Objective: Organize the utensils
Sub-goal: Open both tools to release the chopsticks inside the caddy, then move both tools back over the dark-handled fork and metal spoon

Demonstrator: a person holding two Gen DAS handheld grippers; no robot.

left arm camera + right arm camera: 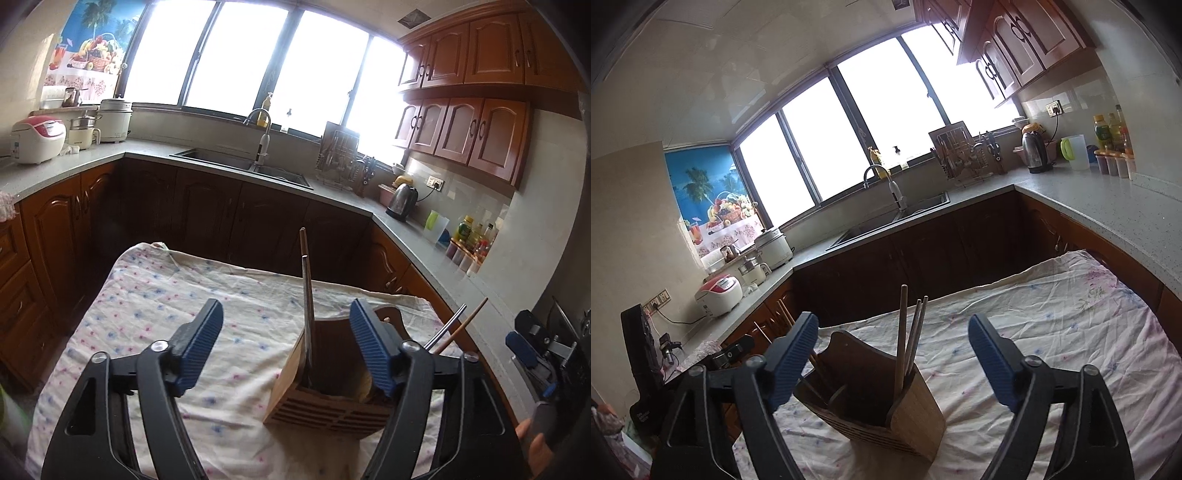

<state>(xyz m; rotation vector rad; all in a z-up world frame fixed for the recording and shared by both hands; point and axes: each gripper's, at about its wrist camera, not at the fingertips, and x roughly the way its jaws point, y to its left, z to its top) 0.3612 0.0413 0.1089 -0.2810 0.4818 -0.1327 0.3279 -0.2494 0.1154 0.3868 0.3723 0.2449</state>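
A wooden utensil holder (317, 410) stands on a table under a flowered cloth (166, 295). A few chopsticks (306, 280) stand upright in it, and two more sticks (458, 325) lean out behind my left gripper's right finger. My left gripper (286, 310) is open just above the holder's near side, nothing between its pads. In the right wrist view the holder (916, 417) sits low between the fingers, with chopsticks (901, 332) rising from it. My right gripper (892, 321) is open and holds nothing. It also shows at the right edge (528, 347) of the left wrist view.
An L-shaped grey counter (92, 166) wraps the room, with a sink (236, 162), a dish rack (343, 155), a kettle (402, 201), bottles (476, 236) and rice cookers (37, 140). Brown cabinets sit below and above. A hand (535, 439) shows at lower right.
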